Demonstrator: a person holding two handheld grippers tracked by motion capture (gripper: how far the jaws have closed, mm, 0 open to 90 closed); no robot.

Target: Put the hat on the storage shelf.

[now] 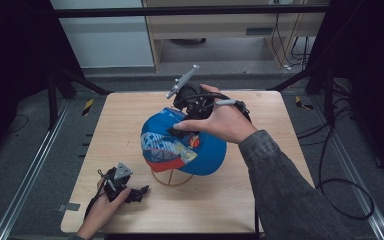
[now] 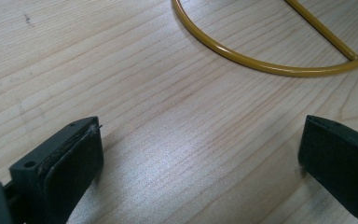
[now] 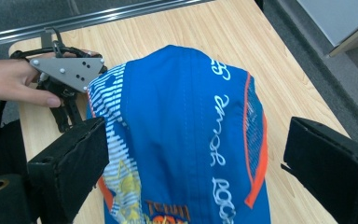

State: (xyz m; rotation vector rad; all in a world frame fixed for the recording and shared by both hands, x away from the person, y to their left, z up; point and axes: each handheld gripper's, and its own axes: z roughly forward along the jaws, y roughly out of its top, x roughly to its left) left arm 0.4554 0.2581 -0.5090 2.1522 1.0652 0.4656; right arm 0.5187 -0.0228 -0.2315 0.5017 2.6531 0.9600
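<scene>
Here the right gripper (image 1: 182, 125) hovers released over the blue cap (image 1: 180, 145), which sits on a yellow wire stand (image 1: 172, 179) mid-tabletop (image 1: 240, 195). The left gripper (image 1: 141, 192), also released, rests at the near left.

Cap (image 1: 182, 145) at the middle of the table (image 1: 260, 200), resting on a wire stand (image 1: 172, 178) whose ring base lies on the tabletop under the cap's near edge. Right gripper (image 1: 192, 107) above the cap's far side, its jaws set wide to either side of the crown with the pads clear of the cloth; the right hand (image 1: 225, 122) lies over the cap's right part, the forearm running to the near right corner. Left gripper (image 1: 135, 194) on the table at the near left, left of the stand and well apart from the cap, jaws apart over bare tabletop, pointing right toward the ring.
</scene>
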